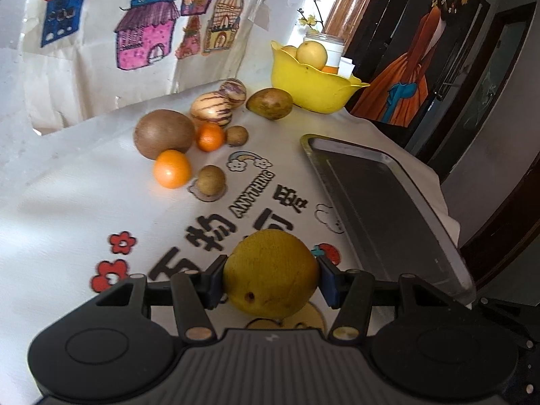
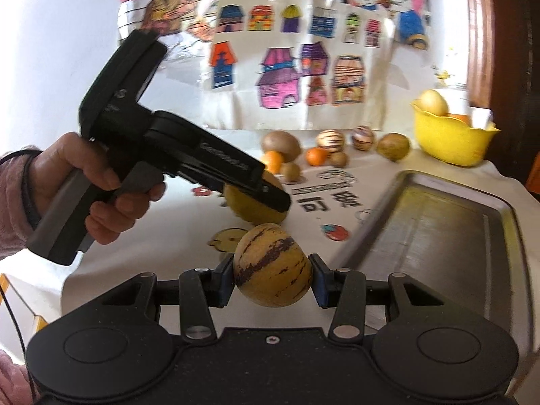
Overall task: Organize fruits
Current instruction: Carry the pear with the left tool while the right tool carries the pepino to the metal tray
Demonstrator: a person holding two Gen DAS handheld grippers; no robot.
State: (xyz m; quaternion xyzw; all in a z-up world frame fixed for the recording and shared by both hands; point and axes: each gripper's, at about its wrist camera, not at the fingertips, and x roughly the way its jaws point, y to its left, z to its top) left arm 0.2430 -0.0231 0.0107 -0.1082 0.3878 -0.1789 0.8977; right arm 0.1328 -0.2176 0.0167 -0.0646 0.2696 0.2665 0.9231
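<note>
- We see the bench (image 1: pixel 84 202) filling most of both views, covered by a white cloth printed with dark characters, red flowers and a rainbow.
- We see a wall of coloured house drawings (image 1: pixel 145 33) across the top of both frames.
- We see a grey metal tray (image 1: pixel 388 209) lying flat at the right of the left wrist view, and at the right of the right wrist view (image 2: pixel 445 236); nothing lies in the part of it that shows.
- We see a yellow bowl (image 1: pixel 310 91) at the upper right of the bench, holding a pale yellow fruit and something orange.
- We find the left tool (image 1: pixel 270 278) at the lower centre of its own view, clamped on a yellow pear (image 1: pixel 270 270) with a small dark spot; the pads press both its sides. In the right wrist view a hand (image 2: pixel 87 182) grips this tool's handle at the left.
- We find the right tool (image 2: pixel 272 278) at the lower centre of its view, its pads pressing a striped melon (image 2: pixel 273 265), yellow with purple streaks.
- We see loose fruit (image 1: pixel 189 135) in the upper middle of the bench: a brown round fruit, two striped ones, two oranges, a greenish pear and two small brown ones.
</note>
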